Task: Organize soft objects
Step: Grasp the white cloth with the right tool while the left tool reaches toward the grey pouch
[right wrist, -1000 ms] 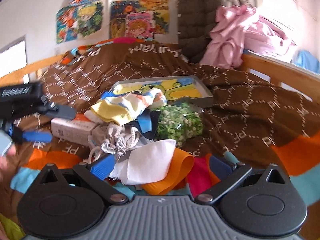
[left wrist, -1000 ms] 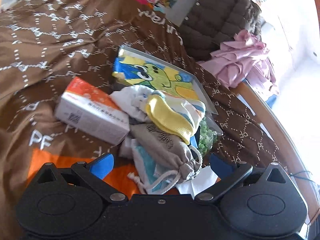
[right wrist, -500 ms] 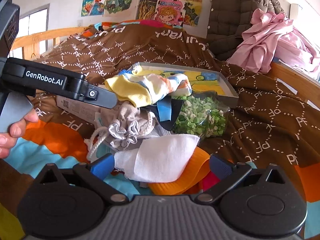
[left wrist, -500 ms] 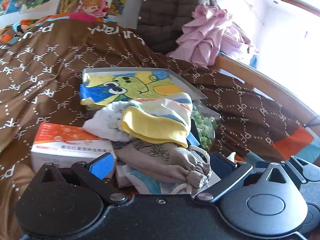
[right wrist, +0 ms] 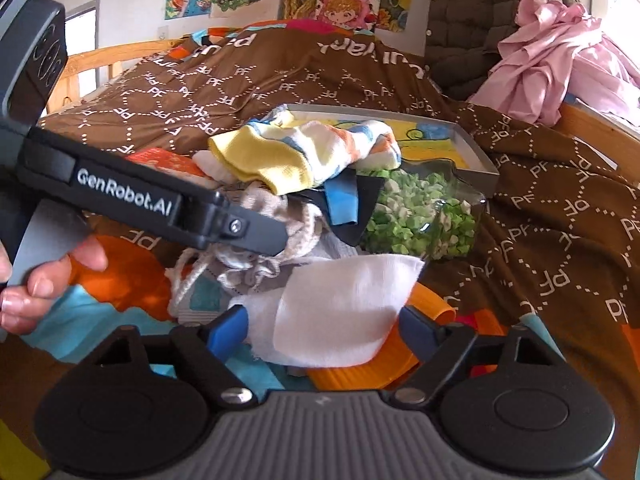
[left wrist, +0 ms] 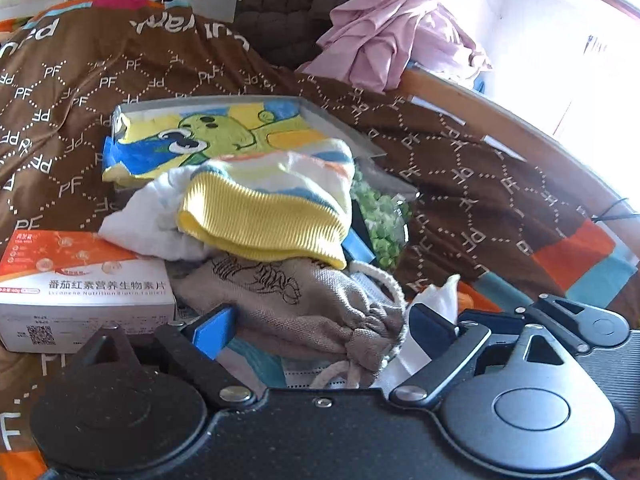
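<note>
A heap of soft things lies on the brown bedspread [left wrist: 460, 184]. A yellow-cuffed striped knit piece [left wrist: 264, 216] [right wrist: 304, 156] tops it, over a crumpled white garment [left wrist: 148, 220]. Below lies a beige drawstring pouch [left wrist: 304, 308] [right wrist: 256, 220]. My left gripper [left wrist: 320, 328] is open, with the pouch between its fingers. A flat white cloth [right wrist: 340, 312] lies between the fingers of my open right gripper [right wrist: 322, 326]. The left tool's black arm [right wrist: 132, 196] crosses the right wrist view above the pouch, held by a hand [right wrist: 36, 280].
A grey tray [left wrist: 344, 128] [right wrist: 472, 152] holding a cartoon towel sits behind the heap. A clear bag of green bits [right wrist: 420, 216], an orange-and-white box [left wrist: 80, 292] and an orange ribbed ring [right wrist: 360, 368] lie around it. Pink clothes [left wrist: 392, 40] hang over the wooden bed rail [left wrist: 500, 112].
Both grippers have moved in low toward the heap. The left one now has the pouch between its fingers, the right one the white cloth. The heap itself has not shifted.
</note>
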